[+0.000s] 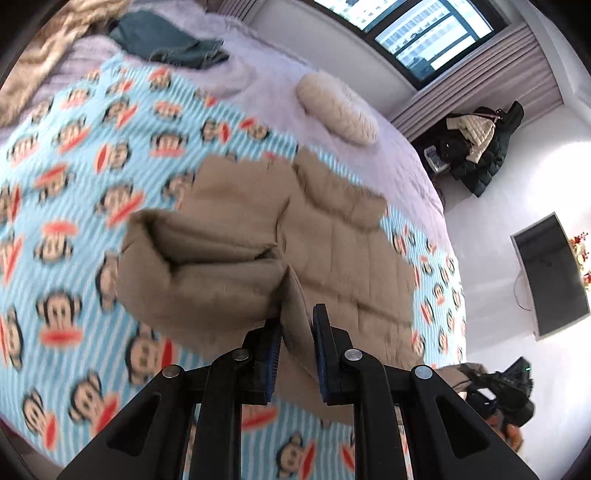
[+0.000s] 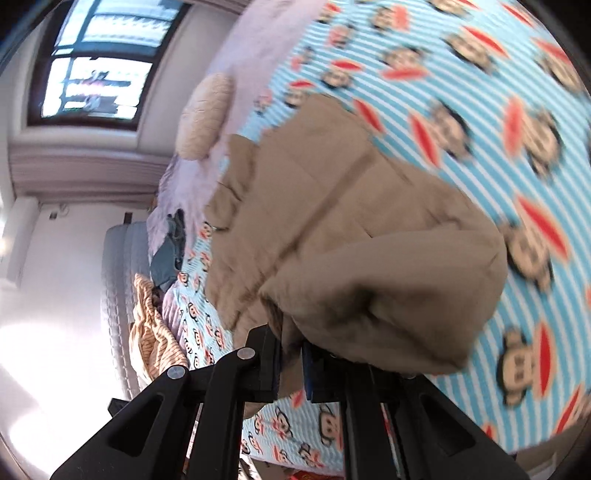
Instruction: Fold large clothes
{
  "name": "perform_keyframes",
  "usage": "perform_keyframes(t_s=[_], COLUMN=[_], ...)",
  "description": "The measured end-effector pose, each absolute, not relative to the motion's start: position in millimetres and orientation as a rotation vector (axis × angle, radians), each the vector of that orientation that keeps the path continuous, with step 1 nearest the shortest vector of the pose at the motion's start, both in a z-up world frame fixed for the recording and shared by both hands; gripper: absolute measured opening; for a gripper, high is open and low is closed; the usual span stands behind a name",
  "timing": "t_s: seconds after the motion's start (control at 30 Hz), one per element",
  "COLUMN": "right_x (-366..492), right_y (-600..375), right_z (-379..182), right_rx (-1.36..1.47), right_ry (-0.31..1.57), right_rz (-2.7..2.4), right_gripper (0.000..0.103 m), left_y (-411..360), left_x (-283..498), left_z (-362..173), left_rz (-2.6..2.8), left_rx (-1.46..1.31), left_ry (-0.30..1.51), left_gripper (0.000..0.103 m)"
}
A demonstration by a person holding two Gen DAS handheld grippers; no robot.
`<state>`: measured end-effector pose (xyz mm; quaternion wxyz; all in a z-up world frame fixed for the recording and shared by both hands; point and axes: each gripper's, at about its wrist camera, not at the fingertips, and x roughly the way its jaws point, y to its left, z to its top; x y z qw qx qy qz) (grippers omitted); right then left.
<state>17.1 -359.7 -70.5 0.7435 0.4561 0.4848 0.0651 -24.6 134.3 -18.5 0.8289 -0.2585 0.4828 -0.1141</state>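
One tan jacket (image 1: 332, 236) lies on one monkey blanket (image 1: 74, 155), pinched by both grippers, left (image 1: 297, 354) and right (image 2: 291, 363).

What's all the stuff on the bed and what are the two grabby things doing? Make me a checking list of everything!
Surface: bed covered with a blue striped monkey blanket.
Job's things: tan puffy jacket lying on the blanket, partly folded, one padded part lifted.
Clutter: teal garment, tan striped cloth and a cream pillow farther up the bed.
Grippers: left gripper shut on a fold of the jacket; right gripper shut on the jacket's edge.
Cables: a thin wire beside the dark screen.
Surroundings: window, pile of coats in the corner, dark screen by the wall.
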Motion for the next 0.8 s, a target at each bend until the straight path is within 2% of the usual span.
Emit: perform_keyframes(t_s=[0.17,0.33,0.63,0.8], right_x=[83.9,153.4,247.7,288.3], right_y=[-362.1,-357.5,-341.8,-341.5], right_z=[-52.1,-50.8,-81.9,-130.9], right_rx=[0.918,0.836,0.726,0.697], right_ry=[1.067,1.086,1.085,1.098], right_rz=[0.209,0.255,0.198,0.104], right_gripper=[0.010,0.010,0.010,0.010], left_y=[125.6,118.9,115.2,107.6], left_x=[26.3,73.4,162.6,215.5], left_z=[0.6,-8.9,-65.9,-114.8], left_rz=[-0.159,-0.053,-0.018,-0.007], left_rx=[-0.519,-0.513,-0.405,-0.308], left_ry=[0.962,0.950,1.003,1.031], left_gripper=[0.019,0.019,0.019,0.019])
